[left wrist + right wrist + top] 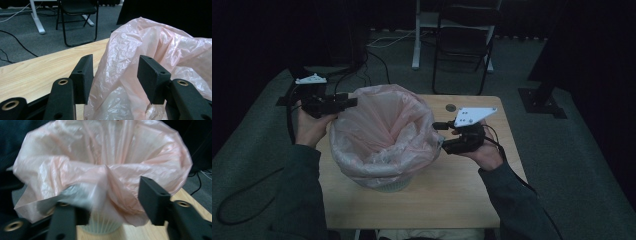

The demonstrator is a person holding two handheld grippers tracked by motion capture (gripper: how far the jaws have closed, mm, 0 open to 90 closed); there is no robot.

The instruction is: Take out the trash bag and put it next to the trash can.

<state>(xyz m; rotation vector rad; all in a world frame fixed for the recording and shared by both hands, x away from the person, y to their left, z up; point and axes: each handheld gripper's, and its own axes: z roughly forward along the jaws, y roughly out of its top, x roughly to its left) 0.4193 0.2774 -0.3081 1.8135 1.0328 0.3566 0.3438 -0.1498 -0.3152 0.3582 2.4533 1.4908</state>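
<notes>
**Pink bag sits in a bin on a wooden table**

Dark room, grey carpet, small wooden table [462, 200]. Left gripper [346, 102] has wide jaws around the pink bag [382, 130] edge, likely to grab it. Bag lines the white bin [100, 227] mid-table. Right gripper [441, 135] is wide too, by the other edge. Bare table lies in front.

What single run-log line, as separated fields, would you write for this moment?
scene: pink bag lining bin on table | left gripper: open, straddling bag edge | right gripper: open at bag rim
</notes>
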